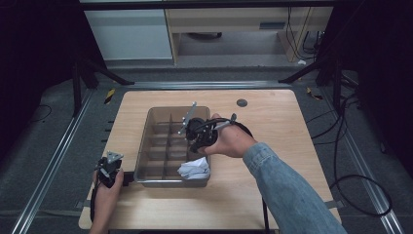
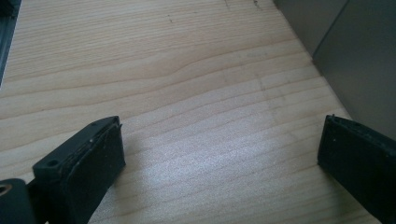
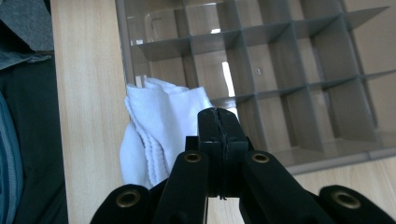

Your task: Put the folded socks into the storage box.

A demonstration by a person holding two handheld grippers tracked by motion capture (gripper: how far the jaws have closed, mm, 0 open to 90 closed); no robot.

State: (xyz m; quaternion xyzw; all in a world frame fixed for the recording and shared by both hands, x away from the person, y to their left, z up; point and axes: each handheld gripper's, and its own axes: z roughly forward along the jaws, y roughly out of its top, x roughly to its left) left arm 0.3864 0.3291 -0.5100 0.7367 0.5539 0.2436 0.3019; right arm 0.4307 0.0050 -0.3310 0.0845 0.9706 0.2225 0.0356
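A grey box (image 1: 145,146) split into several compartments sits mid-table. A crumpled white cloth (image 1: 194,168) lies in its near right compartment. My right gripper (image 1: 196,143) hovers over the box just beyond the cloth, jaws pressed together with nothing between them. In the right gripper view the shut right gripper (image 3: 218,115) sits in front of the white cloth (image 3: 156,126) and the box dividers (image 3: 280,70). My left gripper (image 1: 117,171) rests low at the box's near left corner. In the left gripper view the left gripper (image 2: 219,144) is wide open over bare wood, the box wall (image 2: 359,60) at its right.
The wooden table (image 1: 272,122) has a small round dark disc (image 1: 242,103) near its far edge. Metal rails (image 1: 53,161) and cables (image 1: 360,190) lie on the floor beside the table. A denim sleeve (image 1: 287,190) crosses the near right side.
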